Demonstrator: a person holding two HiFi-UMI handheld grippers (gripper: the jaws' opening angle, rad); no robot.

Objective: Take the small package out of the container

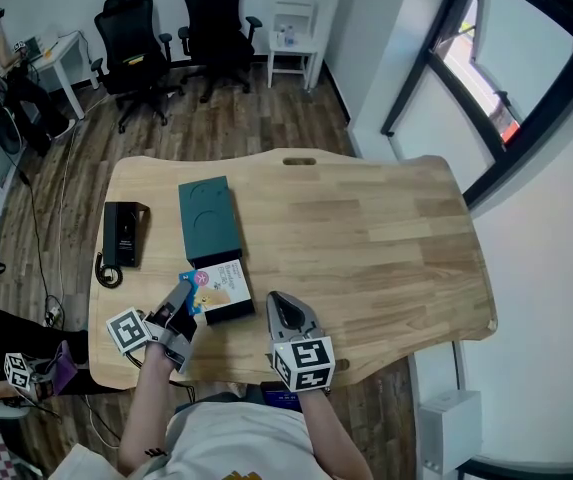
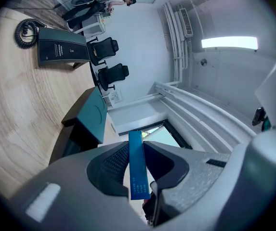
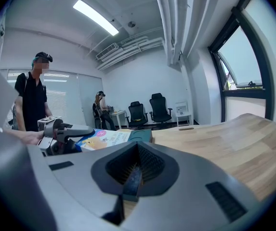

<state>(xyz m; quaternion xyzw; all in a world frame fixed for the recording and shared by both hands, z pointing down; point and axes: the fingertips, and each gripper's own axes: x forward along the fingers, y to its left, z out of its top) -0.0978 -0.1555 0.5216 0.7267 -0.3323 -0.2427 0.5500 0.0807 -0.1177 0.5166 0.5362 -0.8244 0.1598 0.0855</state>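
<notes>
The small package (image 1: 219, 281), a flat light pack with a blue edge and a cartoon print, hangs over the open black container (image 1: 230, 312) near the table's front edge. My left gripper (image 1: 183, 298) is shut on its left edge. In the left gripper view the package's blue edge (image 2: 137, 166) stands upright, pressed between the two pads. In the right gripper view the package (image 3: 105, 138) shows with the left gripper (image 3: 63, 133) holding it. My right gripper (image 1: 283, 306) rests just right of the container, shut (image 3: 135, 171), holding nothing.
The teal lid (image 1: 209, 218) lies behind the container. A black desk phone (image 1: 123, 233) with a coiled cord (image 1: 107, 272) sits at the table's left edge. Office chairs (image 1: 181, 30) stand beyond the table. A person (image 3: 33, 100) stands at the left.
</notes>
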